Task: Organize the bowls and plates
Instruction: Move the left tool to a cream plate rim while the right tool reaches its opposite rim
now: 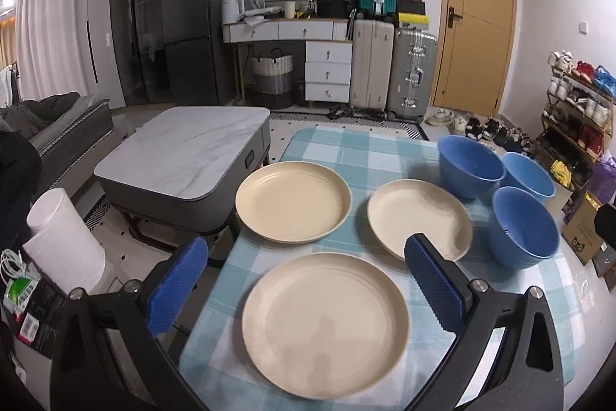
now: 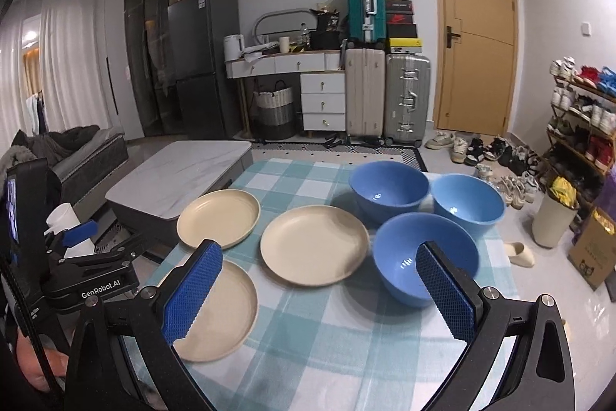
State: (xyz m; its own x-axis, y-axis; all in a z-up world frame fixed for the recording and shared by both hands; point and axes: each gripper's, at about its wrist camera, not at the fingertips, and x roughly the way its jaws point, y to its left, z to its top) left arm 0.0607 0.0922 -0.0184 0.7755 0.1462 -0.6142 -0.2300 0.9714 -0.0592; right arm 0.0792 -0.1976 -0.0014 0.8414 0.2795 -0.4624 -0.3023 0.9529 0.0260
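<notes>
Table w/ checked cloth [image 1: 346,149] holds 3 cream plates + 3 blue bowls, all apart, none stacked.

L gripper [image 1: 304,280]: jaws wide open, nothing held, hovering above near plate [image 1: 325,324], which sits at the table's front-left. Pads [image 1: 175,286] blue, ribbed. In the right wrist view the L gripper [image 2: 77,237] shows at far left, beside the table edge.

R gripper [image 2: 317,289]: jaws wide open, empty, above the cloth btwn near plate [image 2: 227,311] and near bowl [image 2: 425,257]. Right pad [image 2: 444,291] overlaps the near bowl in view; contact can't be told.

Far-left plate [image 1: 293,201] sits behind the near plate, close to the table's left edge. Mid plate [image 1: 419,218] is right of it, just beside the bowls. Bowls cluster at right: back bowl [image 1: 470,164], right bowl [image 1: 529,176], near bowl [image 1: 524,226], nearly touching each other. All upright, all empty.

Beyond the table: marble-top coffee table [image 1: 184,156], fridge [image 1: 198,22], suitcases [image 1: 392,68], door [image 1: 475,22], shoe rack [image 1: 577,103] at right.
</notes>
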